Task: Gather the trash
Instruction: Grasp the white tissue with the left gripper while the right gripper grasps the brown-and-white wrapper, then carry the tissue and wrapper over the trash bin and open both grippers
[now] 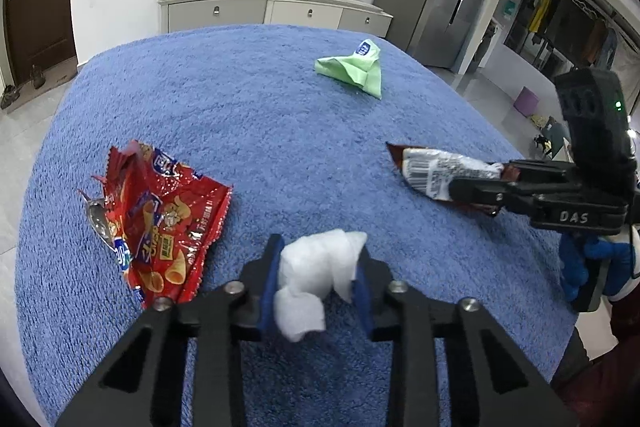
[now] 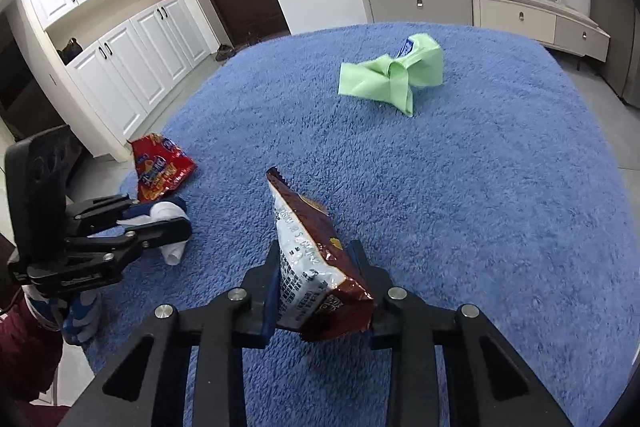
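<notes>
our left claw pinched a crumpled white tissue; our right claw gripped a brown snack wrapper. beyond, on the blue carpet, lay a red chip bag and green packet.

The right tool has its pads pressed on a brown snack bag, which stands tilted between them over the blue table. At left, the left tool clamps a white tissue. Just beyond it lies a red snack bag. A crumpled green wrapper lies far across the table.
</notes>
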`<act>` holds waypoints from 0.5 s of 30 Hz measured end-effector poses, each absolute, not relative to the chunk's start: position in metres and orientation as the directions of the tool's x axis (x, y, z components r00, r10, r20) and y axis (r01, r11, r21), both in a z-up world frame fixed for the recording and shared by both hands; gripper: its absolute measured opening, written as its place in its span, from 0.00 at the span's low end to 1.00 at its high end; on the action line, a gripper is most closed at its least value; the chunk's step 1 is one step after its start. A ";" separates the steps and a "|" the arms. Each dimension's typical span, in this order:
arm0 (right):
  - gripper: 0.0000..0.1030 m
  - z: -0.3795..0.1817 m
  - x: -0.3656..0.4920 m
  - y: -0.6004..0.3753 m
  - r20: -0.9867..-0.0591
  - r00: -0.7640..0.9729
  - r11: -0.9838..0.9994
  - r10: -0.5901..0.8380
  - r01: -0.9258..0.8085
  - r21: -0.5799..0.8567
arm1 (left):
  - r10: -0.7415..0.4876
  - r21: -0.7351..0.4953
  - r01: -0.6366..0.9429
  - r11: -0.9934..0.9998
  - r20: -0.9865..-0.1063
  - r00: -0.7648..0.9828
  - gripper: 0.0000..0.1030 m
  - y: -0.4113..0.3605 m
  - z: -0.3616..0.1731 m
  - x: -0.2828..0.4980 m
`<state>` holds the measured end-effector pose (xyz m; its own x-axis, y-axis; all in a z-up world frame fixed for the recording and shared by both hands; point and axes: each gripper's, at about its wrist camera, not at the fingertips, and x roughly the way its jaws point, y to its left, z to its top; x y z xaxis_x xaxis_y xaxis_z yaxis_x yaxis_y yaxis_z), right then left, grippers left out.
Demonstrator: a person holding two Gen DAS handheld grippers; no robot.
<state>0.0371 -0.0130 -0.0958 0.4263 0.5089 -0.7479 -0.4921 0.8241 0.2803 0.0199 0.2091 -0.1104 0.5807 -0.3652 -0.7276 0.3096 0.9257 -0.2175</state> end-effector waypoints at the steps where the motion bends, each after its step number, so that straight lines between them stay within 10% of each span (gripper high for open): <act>1: 0.27 -0.093 0.035 -0.015 -0.743 0.434 0.826 0.509 -0.490 0.279 | -0.379 -0.237 0.307 0.922 -0.719 0.582 0.27 0.209 -0.108 0.018; 15: 0.26 -0.061 -0.016 -0.048 -0.691 0.523 0.850 0.499 -0.452 0.271 | -0.298 -0.155 0.263 0.952 -0.655 0.694 0.26 0.175 -0.062 -0.025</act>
